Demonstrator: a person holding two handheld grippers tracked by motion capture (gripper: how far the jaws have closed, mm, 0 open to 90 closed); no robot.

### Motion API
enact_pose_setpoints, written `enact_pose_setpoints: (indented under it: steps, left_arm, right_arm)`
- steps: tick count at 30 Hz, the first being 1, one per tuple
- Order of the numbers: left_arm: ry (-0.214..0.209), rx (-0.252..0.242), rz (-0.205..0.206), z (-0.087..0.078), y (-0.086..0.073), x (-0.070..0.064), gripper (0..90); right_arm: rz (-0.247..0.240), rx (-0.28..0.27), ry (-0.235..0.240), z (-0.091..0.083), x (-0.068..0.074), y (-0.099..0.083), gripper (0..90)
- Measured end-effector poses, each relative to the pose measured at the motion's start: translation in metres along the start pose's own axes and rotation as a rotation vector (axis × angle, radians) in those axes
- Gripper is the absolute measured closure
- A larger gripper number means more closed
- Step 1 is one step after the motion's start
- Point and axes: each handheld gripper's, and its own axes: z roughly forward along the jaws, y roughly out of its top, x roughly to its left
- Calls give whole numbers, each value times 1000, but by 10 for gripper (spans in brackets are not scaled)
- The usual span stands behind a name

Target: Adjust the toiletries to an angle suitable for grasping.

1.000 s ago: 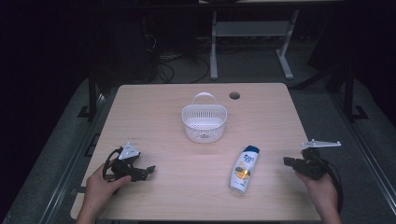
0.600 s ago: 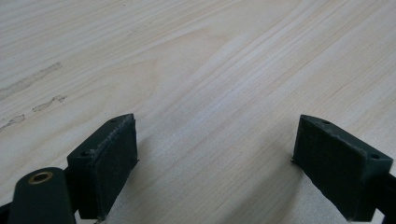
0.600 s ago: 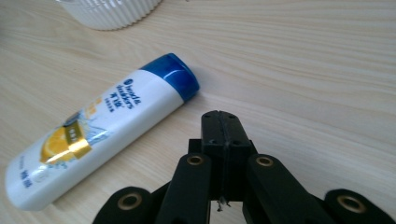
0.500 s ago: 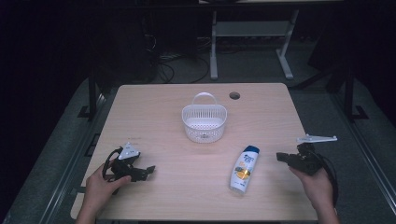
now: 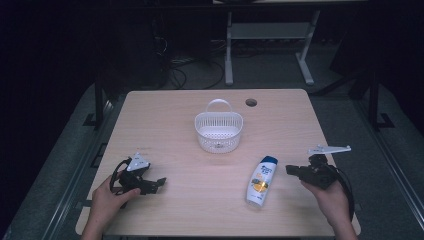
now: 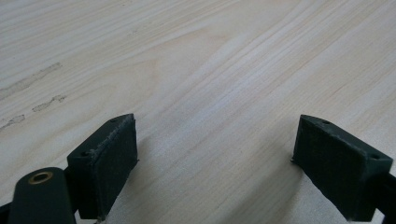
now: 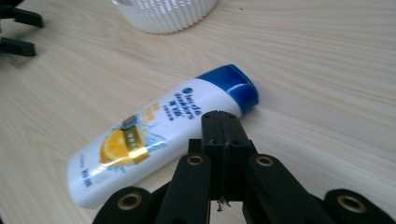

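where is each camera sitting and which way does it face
High view: above the person's side, facing forward and down on the table, basket, bottle; both hands, left gripper and right gripper show.
Left gripper view: on the left gripper, facing bare tabletop; its open jaws show.
Right gripper view: on the right gripper, facing the bottle and basket; its shut jaws show.
Shared: high and right gripper views both show bottle and basket.

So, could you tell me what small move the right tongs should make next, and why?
Probably open first: the right tongs are shut with nothing between them, pointing at the shampoo bottle, which lies flat on the table just ahead. They cannot straddle it until they open.
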Motion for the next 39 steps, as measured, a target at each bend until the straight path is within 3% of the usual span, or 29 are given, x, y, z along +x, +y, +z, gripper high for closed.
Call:
enact_pose_setpoints:
  steps: [5, 25, 39]
  left_arm:
    - [1, 0, 1, 0, 0, 0, 133]
    - [0, 3, 4, 0, 0, 0, 133]
    - [0, 3, 4, 0, 0, 0, 133]
  right_arm:
    - [-20, 2, 35, 3, 12, 2, 896]
    - [-127, 49, 85, 37, 53, 7, 896]
    - [-176, 80, 114, 55, 71, 6, 896]
